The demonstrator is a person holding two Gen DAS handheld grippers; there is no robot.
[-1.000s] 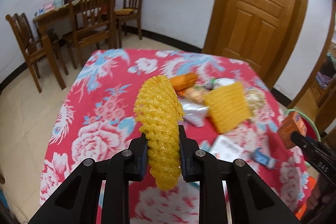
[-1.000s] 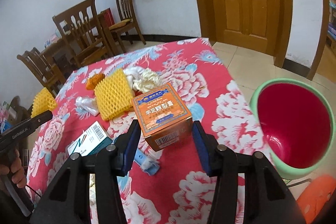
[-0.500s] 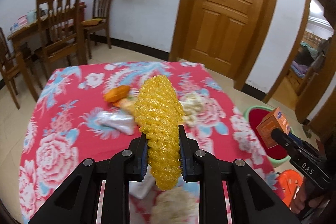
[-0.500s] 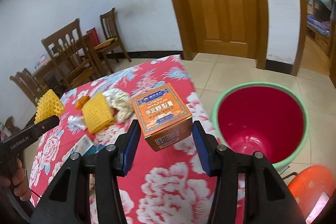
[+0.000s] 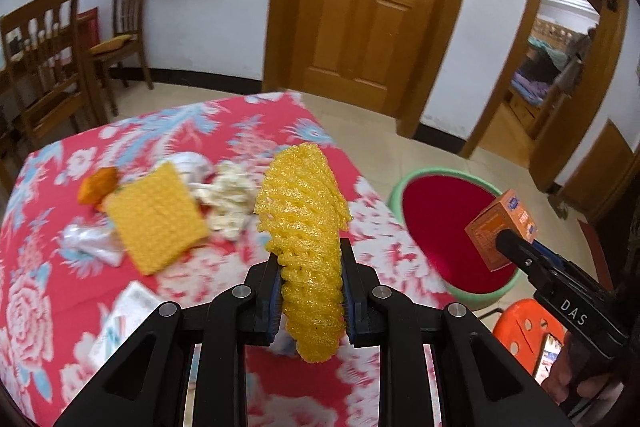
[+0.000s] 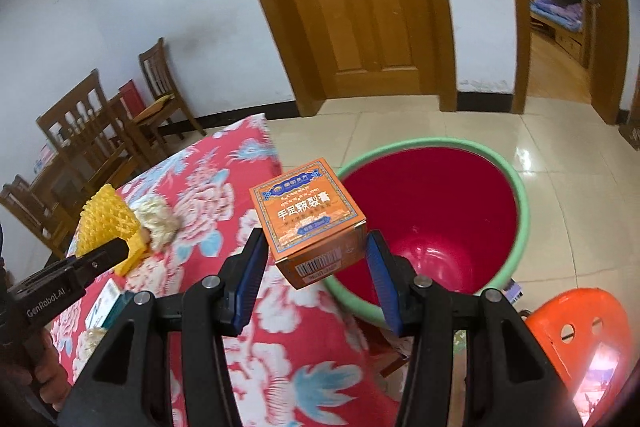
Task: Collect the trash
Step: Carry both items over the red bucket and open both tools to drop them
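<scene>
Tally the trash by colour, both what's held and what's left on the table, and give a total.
Yellow: 2, held net, flat net
Orange: 2, held box, orange lump
White or clear: 4, paper wad, clear wrapper, pale wrapper, white carton
Total: 8

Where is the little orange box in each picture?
Left wrist view: the orange box sits at the right edge, held up by the right gripper in front of the red bucket.
Right wrist view: the box is in the middle, clamped in that gripper, just left of the bucket.
Shared landmark: the red bucket with the green rim, beside the table.
</scene>
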